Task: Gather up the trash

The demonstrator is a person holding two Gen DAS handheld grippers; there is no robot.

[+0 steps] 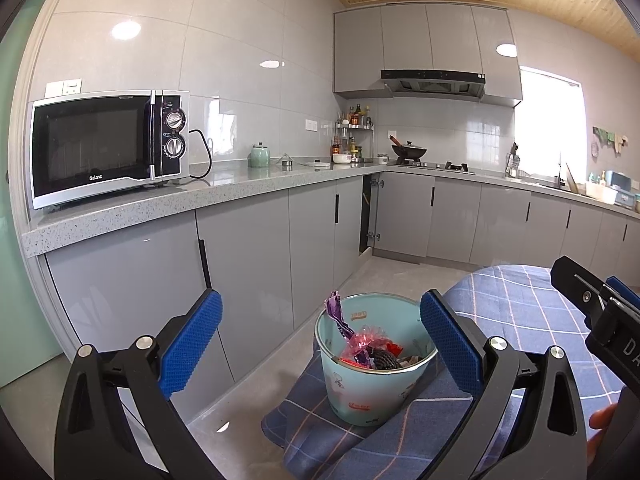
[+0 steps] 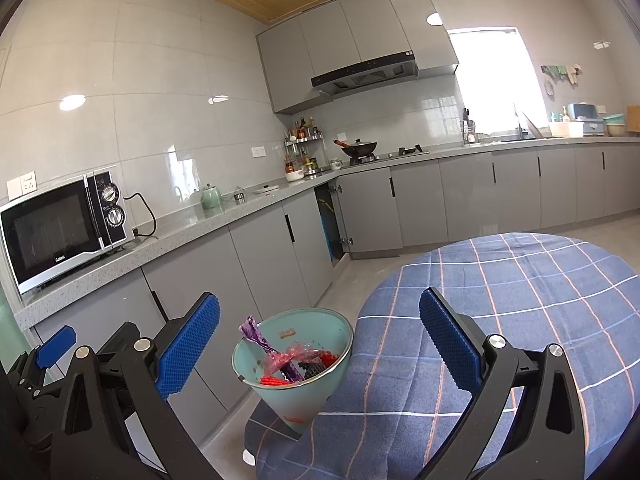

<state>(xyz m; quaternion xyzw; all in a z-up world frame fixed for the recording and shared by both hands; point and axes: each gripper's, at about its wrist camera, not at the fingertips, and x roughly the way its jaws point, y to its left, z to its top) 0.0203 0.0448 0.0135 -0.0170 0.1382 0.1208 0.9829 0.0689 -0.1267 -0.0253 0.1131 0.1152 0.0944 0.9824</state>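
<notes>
Here the trash bin (image 1: 376, 364) sits ahead between both grippers' wide-apart, empty jaws.

Bright window (image 2: 494, 80) glare, fisheye-warped edges

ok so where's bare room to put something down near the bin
The checked tablecloth beyond and right of the trash bin is bare. The counter between microwave and green jar is free too. The bin itself is crowded with wrappers.
</notes>
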